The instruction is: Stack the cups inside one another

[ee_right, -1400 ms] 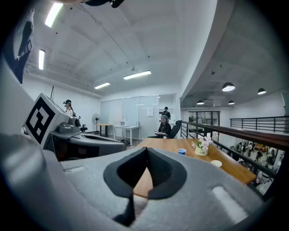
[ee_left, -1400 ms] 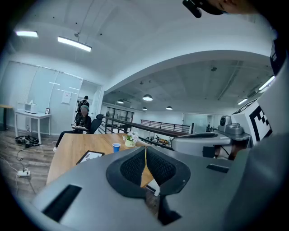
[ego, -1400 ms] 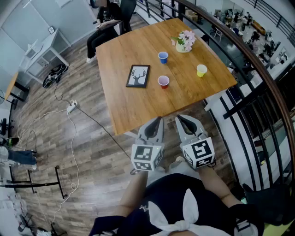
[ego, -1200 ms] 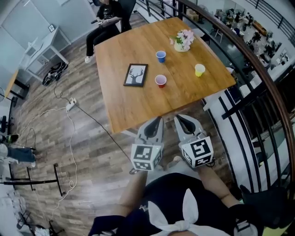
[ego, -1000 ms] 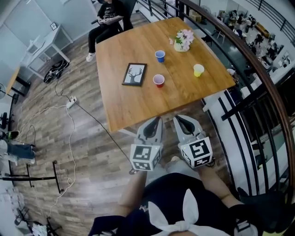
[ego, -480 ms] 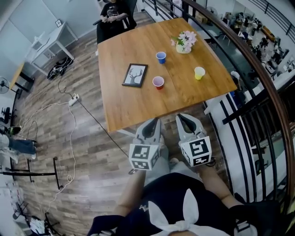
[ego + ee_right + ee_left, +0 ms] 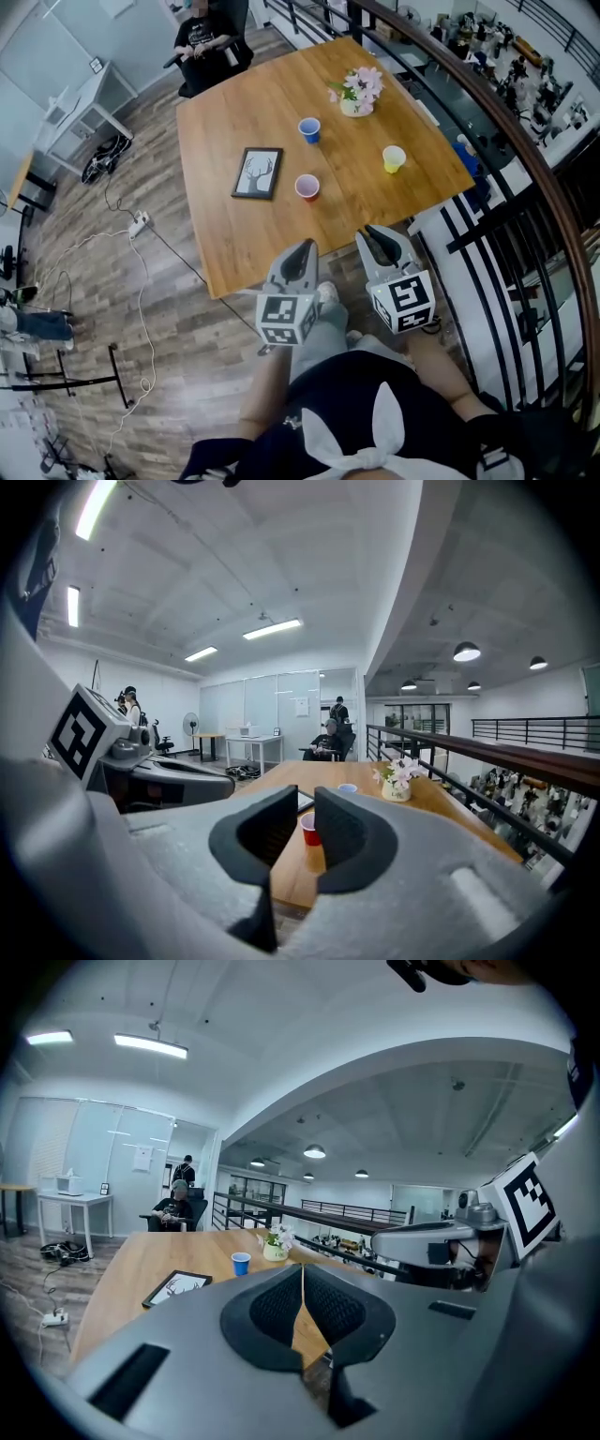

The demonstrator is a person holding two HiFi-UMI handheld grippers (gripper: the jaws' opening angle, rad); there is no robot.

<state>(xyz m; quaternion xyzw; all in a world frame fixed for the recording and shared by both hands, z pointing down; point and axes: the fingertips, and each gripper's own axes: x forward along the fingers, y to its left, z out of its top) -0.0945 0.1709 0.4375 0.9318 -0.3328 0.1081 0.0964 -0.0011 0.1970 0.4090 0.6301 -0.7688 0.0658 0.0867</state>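
Right tongs (image 7: 373,234), newly parting and empty, have neared the table (image 7: 262,234).

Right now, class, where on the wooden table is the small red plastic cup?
In the head view the red cup stands near the table's middle, just right of the black picture frame, with the blue cup beyond it.

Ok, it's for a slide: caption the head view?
Stacking not begun: red cup, blue cup and yellow cup stand apart on the table; left gripper shut, right gripper empty, jaws just opening.

1 pic frame (image 7: 258,173) + flower vase (image 7: 354,99) on wood table (image 7: 253,236).
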